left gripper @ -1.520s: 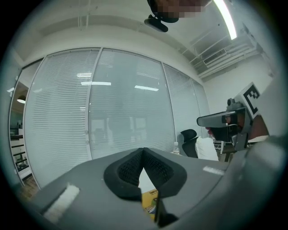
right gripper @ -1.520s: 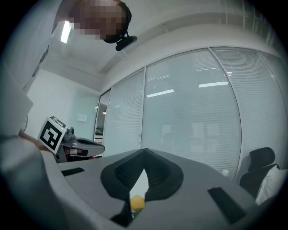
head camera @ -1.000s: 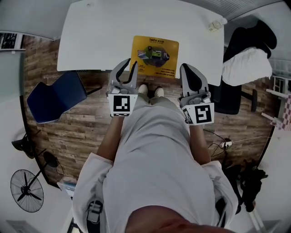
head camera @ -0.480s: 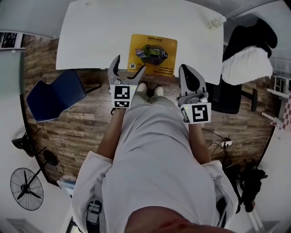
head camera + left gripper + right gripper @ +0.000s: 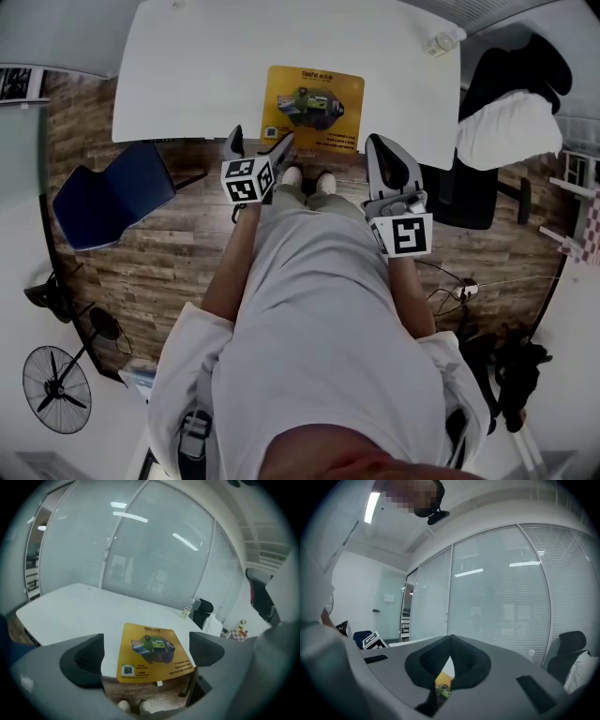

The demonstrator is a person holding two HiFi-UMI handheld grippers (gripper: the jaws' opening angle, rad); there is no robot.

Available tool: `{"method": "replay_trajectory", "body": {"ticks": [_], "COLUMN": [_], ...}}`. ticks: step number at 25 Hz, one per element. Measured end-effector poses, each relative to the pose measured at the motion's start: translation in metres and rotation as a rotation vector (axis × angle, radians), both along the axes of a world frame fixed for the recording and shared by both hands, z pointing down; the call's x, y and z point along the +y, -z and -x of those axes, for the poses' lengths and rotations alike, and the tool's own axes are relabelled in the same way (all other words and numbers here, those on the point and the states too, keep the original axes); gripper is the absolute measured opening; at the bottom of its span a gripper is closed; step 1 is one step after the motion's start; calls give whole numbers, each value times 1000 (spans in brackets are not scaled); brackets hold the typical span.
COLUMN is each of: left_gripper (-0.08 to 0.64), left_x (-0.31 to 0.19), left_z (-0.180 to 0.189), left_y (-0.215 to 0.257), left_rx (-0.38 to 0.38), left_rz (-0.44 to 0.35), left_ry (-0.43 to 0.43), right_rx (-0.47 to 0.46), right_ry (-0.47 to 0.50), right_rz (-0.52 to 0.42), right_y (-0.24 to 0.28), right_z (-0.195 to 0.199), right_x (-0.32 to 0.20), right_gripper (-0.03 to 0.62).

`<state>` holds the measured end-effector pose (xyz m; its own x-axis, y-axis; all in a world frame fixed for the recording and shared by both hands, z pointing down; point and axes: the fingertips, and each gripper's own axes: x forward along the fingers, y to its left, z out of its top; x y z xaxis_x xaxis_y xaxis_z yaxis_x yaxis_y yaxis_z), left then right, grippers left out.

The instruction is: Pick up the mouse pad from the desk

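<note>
Now flat yellow rectangular mouse pad [image 5: 313,96] on smooth white desk [image 5: 187,75], left gripper [image 5: 260,138] just opening, empty, right gripper [image 5: 382,146] closed.

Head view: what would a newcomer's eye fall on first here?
The yellow mouse pad lies flat at the near edge of the white desk. Just short of it, the left gripper has just been opening its fingers, nothing between them; the right gripper beside it is shut.

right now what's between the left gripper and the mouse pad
Nothing: the left gripper, jaws just opened and empty, faces the mouse pad across open air, as the left gripper view shows.
</note>
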<state>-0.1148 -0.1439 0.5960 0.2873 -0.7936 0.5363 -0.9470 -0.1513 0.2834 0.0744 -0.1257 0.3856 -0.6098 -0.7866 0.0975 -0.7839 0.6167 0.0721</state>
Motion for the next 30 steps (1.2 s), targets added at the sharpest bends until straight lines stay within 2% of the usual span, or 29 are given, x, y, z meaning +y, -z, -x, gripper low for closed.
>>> {"method": "replay_trajectory", "body": {"ticks": [3,7,12,18,23,30], "left_gripper": [551,552,552,552,552,542], "left_x": [9,19,25,28,29,19], "left_z": [7,11,10,10,9,15], "left_y": [-32,-59,-86,-121,-143,-157], "left_rx": [126,151,260,502,645,928], "left_rz": [109,178,253,325,345,290], "left_ry": [68,89,157,277,331,437], "right_rx": [7,23,45,44,55,84], "right_ry": [0,-2,2,1,12,21], "right_rz": [4,16,36,50,56,75], "right_y": [0,-3,-9,-8,-6,-10], "right_z": [-2,-3,-3,7,15,20], "right_x": [1,3,7,9,11,16], "right_gripper": [0,0,0,0,0,0]}}
